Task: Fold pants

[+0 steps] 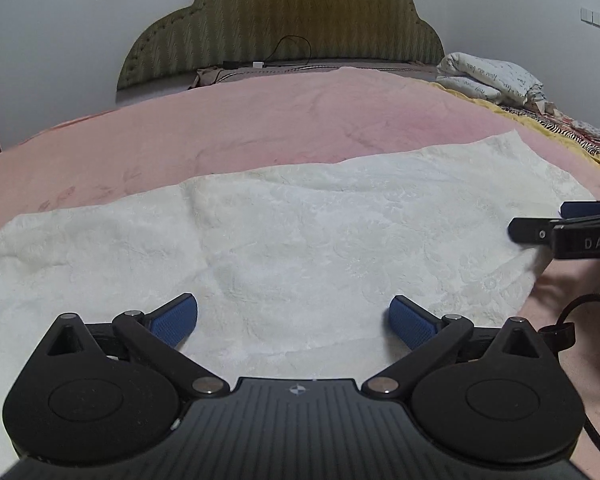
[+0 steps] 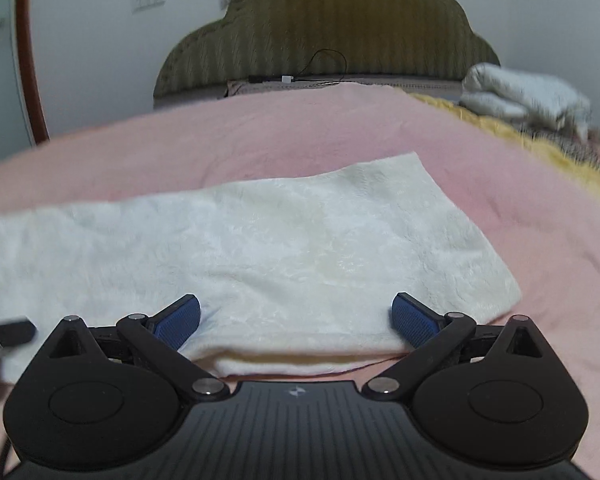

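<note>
The bed (image 1: 260, 112) is covered by a pink blanket (image 2: 260, 136) and backed by an olive scalloped headboard (image 1: 284, 20) against a white wall (image 1: 52, 52). A black cable (image 1: 292, 46) lies along the head end. At the far right edge of the bed sits a bundle of folded white bedding (image 1: 488, 76), with yellow and striped fabric just beside it.

The pants (image 1: 300, 232), cream-white with a plush texture, lie flat across the blanket as a long band running left to right. In the right wrist view their near edge shows a doubled layer at the fold (image 2: 300, 360).

The left tool (image 1: 293, 322) is positioned over the near part of the pants, its blue pads (image 1: 172, 322) set wide apart with nothing between them. The right tool (image 2: 296, 322) is at the near folded edge toward the right end of the pants, likewise spread wide and holding nothing.
</note>
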Motion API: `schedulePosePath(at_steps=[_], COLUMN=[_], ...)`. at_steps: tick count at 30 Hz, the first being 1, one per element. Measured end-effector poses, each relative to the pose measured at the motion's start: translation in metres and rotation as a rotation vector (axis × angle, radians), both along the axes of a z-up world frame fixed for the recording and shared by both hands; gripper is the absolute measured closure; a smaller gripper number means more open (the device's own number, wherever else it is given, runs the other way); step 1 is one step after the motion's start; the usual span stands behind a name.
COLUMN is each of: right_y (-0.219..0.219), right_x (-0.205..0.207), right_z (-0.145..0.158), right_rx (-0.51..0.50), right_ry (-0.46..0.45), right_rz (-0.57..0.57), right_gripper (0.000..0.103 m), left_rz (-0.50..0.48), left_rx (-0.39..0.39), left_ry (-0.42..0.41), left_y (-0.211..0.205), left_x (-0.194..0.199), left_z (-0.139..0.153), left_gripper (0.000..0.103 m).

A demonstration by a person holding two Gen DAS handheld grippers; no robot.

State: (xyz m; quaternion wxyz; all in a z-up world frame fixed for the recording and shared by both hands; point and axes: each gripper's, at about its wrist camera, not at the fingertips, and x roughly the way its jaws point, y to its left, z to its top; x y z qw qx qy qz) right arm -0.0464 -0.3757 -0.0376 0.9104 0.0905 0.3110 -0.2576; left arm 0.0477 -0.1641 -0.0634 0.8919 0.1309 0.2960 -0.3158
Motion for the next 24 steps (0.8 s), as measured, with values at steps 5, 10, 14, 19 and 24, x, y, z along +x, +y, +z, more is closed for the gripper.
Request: schedulePosePath(at_steps=[5, 10, 14, 19, 24], right_y=[-0.008, -0.003, -0.003, -0.003, -0.003], right_x=[-0.003, -0.001, 0.001, 0.002, 0.002], right_z=[-0.002, -0.002, -0.003, -0.002, -0.002], right_rx=[0.062, 0.036, 0.03, 0.033, 0.034], right_ry=[-0.024, 0.005, 0.015, 0.017, 0.017], right_rz=[0.026, 0.027, 0.029, 0.03, 0.031], right_gripper=[0.0, 0.0, 0.0, 0.0, 0.0], left_rz=[0.004, 0.018, 0.13, 0.121, 0.127], left_rx=[0.016, 0.01, -0.016, -0.001, -0.002], left_ry=[-0.021, -0.017, -0.054, -0.001, 0.008], left_y=[-0.003, -0.002, 0.007, 0.001, 0.001], left_x=[-0.005, -0.005, -0.013, -0.017, -0.016], left_z=[0.001, 0.002, 0.009, 0.006, 0.005], left_gripper=[0.0, 0.0, 0.004, 0.0, 0.0])
